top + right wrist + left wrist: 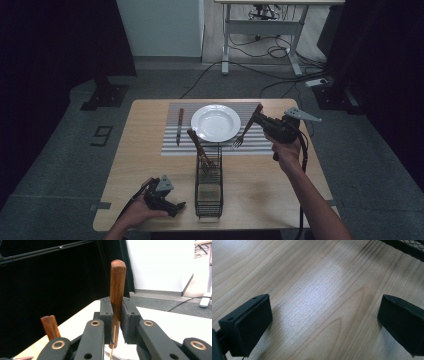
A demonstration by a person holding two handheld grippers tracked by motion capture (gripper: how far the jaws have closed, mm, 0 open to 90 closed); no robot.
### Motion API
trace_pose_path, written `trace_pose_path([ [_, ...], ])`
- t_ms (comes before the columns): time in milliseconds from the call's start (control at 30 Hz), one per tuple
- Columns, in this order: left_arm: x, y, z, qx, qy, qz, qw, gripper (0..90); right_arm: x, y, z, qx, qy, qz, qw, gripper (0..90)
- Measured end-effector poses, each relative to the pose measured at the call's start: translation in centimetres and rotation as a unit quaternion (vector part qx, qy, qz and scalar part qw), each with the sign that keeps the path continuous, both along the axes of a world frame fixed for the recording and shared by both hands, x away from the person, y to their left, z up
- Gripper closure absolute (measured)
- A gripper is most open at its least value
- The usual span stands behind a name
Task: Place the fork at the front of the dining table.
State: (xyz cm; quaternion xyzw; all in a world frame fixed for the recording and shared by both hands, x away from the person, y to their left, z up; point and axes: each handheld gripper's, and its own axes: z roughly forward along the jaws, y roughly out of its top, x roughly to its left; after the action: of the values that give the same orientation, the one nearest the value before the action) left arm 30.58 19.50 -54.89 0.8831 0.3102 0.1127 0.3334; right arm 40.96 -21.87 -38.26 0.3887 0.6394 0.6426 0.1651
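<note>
Right tongs (pixel 259 119) pinching the brown wooden handle of a fork (pixel 246 131); in the right gripper view the handle (pixel 117 290) stands upright between the two black pads, rounded end up. Fork hangs tilted, metal tines down over the striped placemat (pixel 250 144), just beside the rim of the white plate (pixel 216 122). Left tongs (pixel 324 322) spread wide, nothing between them, low over bare bench (pixel 312 290) near the front left corner; wood grain pale, fine lines. Readable writing: a "9" marked on the grey floor (pixel 102 135) left of the bench. No brands legible. Knife (pixel 179 126) with brown handle lies on the placemat left of the plate, apart from it. Black wire-mesh caddy (pixel 208 185) stands between the hands, one wooden-handled utensil (pixel 197 142) leaning out of its far end. Cables on the floor beyond, under a white-framed desk (pixel 260 35).
</note>
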Motion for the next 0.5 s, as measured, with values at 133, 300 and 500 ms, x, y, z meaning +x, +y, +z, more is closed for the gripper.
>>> trace_pose_path([
  [133, 0.00, -0.01, -0.01, 0.000, 0.000, 0.000, 1.0000, 0.0, 0.36, -0.41, -0.37, -0.008, 0.001, -0.015, 0.9999, 80.9],
  [300, 0.00, 0.00, 0.00, 0.000, 0.000, 0.000, 1.0000, 0.0, 0.69, -0.75, -0.73, -0.008, 0.005, -0.024, 0.9997, 80.9],
  [500, 0.00, 0.00, -0.01, 0.000, 0.000, 0.000, 1.0000, 0.0, 0.88, -1.02, -0.89, -0.020, 0.003, -0.034, 0.9992, 80.9],
])
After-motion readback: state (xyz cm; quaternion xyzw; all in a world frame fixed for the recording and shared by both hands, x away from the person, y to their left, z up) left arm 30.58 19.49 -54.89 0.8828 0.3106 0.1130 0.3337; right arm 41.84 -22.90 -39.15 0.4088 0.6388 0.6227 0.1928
